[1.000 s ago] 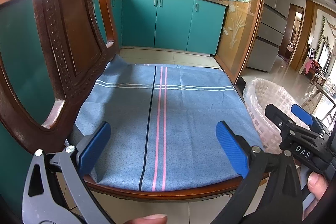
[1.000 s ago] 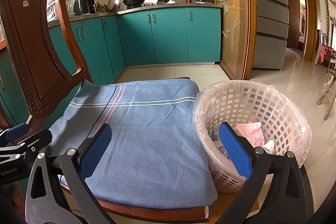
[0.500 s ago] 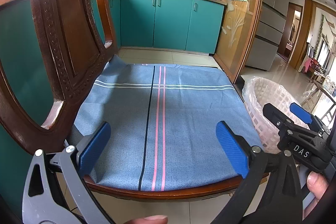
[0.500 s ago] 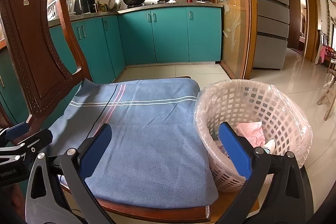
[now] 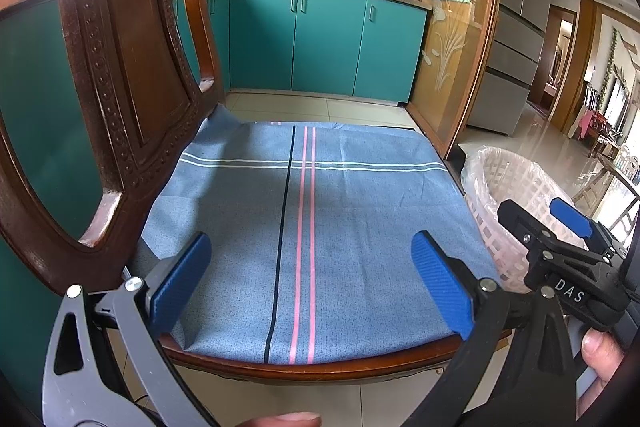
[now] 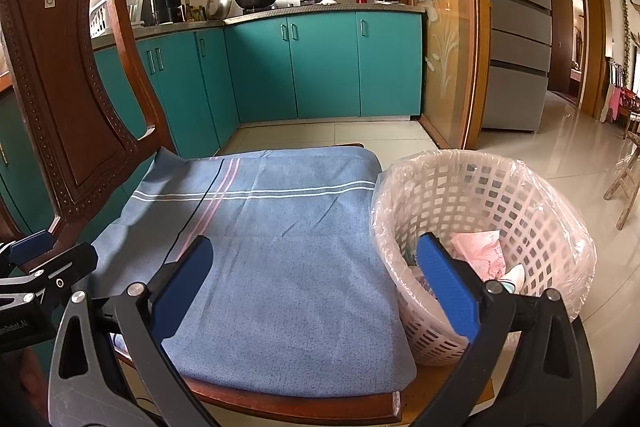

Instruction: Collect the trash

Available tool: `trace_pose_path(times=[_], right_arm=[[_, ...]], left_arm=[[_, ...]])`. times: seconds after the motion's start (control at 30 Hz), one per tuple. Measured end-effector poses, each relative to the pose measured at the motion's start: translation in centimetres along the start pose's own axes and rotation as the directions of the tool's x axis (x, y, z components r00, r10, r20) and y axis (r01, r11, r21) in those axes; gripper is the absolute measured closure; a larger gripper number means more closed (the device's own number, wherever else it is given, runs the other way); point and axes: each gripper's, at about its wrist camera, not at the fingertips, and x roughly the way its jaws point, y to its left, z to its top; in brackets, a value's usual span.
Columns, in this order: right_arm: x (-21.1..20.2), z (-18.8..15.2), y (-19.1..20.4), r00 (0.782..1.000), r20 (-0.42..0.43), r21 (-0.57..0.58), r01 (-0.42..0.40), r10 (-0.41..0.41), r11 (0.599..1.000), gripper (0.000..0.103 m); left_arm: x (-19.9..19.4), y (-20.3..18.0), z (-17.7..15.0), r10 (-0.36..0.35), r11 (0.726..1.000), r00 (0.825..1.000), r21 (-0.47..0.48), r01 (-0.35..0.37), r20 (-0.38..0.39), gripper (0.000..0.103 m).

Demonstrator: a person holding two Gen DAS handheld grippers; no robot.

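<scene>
With both tools idle above a dark carved wooden chair (image 5: 120, 75), the collecting job looks close to finished, as far as these two views reach. Spread over the seat is a blue woven cloth with pink, white and dark stripes (image 5: 312, 227), and nothing lies on it: no wrapper, scrap or litter shows anywhere on the fabric or on the pale tiled floor (image 6: 520, 147) in sight. Just beside the seat, on its right side, stands a round white lattice plastic wastebasket lined with a clear bag (image 6: 552, 227), and inside it sit a crumpled pink paper wrapper (image 6: 480, 251) and some paler pieces lower down that are too hidden to name. The left gripper (image 5: 312, 283) hangs over the near edge of the cloth with its blue pads spread wide and nothing between them. The right gripper (image 6: 316, 283) is likewise fully parted and empty, one finger over the cloth and the other in front of the basket's near wall. Judging by the bare seat and the filled bin, whatever trash was meant for collection appears already dropped in; any remaining work would lie outside what the cameras take in, and that cannot be told.
</scene>
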Motion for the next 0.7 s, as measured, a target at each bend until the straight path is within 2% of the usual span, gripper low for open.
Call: trace_pose_path(times=[0.23,0.37,0.7], right_arm=[[0.0,0.0,0.1,1.0,-0.005,-0.002,0.0,0.0,1.0,0.004],[0.0,0.0,0.2,1.0,-0.005,-0.008,0.0,0.0,1.0,0.004],[0.2,-0.4,0.8,1.0,-0.017,-0.031,0.007,-0.008,0.999,0.004]], left_arm=[[-0.1,-0.1,-0.1,-0.004,1.0,1.0,0.009,0.004,0.009,0.003],[-0.1,-0.2,-0.3,0.032,0.999,0.999,0.019,-0.033,0.015,0.003],[0.1,0.8,-0.1,0.031,0.999,1.0,-0.024,-0.031,-0.002,0.003]])
